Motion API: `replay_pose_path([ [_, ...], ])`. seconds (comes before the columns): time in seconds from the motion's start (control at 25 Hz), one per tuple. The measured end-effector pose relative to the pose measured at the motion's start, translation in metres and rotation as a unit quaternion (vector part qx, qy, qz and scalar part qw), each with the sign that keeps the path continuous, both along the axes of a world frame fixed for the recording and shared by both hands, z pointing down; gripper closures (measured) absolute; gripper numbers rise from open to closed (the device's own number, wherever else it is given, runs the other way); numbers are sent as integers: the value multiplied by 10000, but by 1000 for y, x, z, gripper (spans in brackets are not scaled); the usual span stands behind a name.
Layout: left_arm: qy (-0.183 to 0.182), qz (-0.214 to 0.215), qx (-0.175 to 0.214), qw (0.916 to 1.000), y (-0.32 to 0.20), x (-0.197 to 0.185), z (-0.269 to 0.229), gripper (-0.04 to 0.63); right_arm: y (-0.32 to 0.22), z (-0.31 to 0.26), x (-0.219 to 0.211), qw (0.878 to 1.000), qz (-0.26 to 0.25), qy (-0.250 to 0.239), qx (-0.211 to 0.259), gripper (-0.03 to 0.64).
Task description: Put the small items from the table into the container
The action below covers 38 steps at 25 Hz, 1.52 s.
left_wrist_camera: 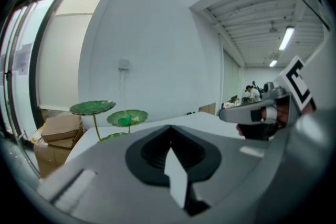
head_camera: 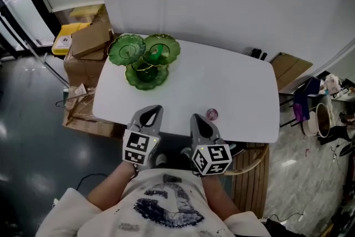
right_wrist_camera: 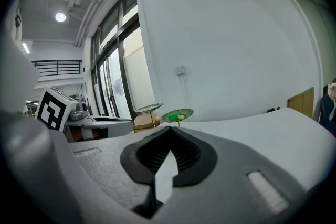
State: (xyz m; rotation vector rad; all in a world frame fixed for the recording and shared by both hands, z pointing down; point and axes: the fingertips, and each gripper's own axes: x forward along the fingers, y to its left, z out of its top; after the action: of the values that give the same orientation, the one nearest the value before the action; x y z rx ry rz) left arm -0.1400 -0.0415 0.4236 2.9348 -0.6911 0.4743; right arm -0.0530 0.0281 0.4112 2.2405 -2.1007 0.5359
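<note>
Facing one pink item, three dishes, left gripper, right gripper

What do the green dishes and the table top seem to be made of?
Green dishes: probably glass or glazed ceramic, with a glossy finish; their ribbed, leaf-like surfaces catch bright highlights. Table top: smooth, white and fairly matte, perhaps laminate or painted board; no grain shows.

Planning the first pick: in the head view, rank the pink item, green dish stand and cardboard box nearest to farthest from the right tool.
1. pink item: beside the right tool, on its right.
2. green dish stand: far left on the table.
3. cardboard box: off the table, farther left.
</note>
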Motion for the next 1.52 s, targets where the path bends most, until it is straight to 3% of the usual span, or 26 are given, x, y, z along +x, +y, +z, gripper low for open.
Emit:
replay_pose_path([
  [0.44,86,109,-93,9999,1,17,10,606,9,8,16,9998,137,-29,-144,620],
  [0.92,-226,455,-611,9968,28,81,39,606,31,36,72,9976,243,-100,-642,619],
  [1.52,-631,25,-899,9939,47,156,86,606,42,94,159,9926,-161,-122,-1194,608],
])
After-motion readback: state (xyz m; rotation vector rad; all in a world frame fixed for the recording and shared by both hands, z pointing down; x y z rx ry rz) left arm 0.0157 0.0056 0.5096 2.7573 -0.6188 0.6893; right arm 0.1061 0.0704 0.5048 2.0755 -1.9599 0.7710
